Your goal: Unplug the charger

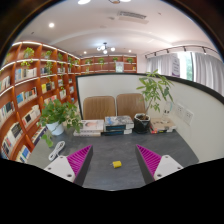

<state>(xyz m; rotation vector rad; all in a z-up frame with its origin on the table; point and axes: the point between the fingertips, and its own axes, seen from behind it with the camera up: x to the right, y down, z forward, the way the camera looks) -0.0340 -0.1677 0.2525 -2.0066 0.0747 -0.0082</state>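
My gripper (113, 160) hangs above a dark grey table (112, 148) with its two fingers spread wide apart and nothing between the magenta pads (80, 158). A small yellow object (117, 164) lies on the table between the fingers, apart from both. A white object that may be a charger or power strip (56, 151) lies on the table to the left, beyond the left finger. I cannot make out a cable or plug clearly.
Potted plants stand at the table's far left (56, 116) and far right (154, 95). Stacked books (118, 124) lie at the far middle. Two brown chairs (100, 106) stand behind the table. Bookshelves (28, 85) line the left wall.
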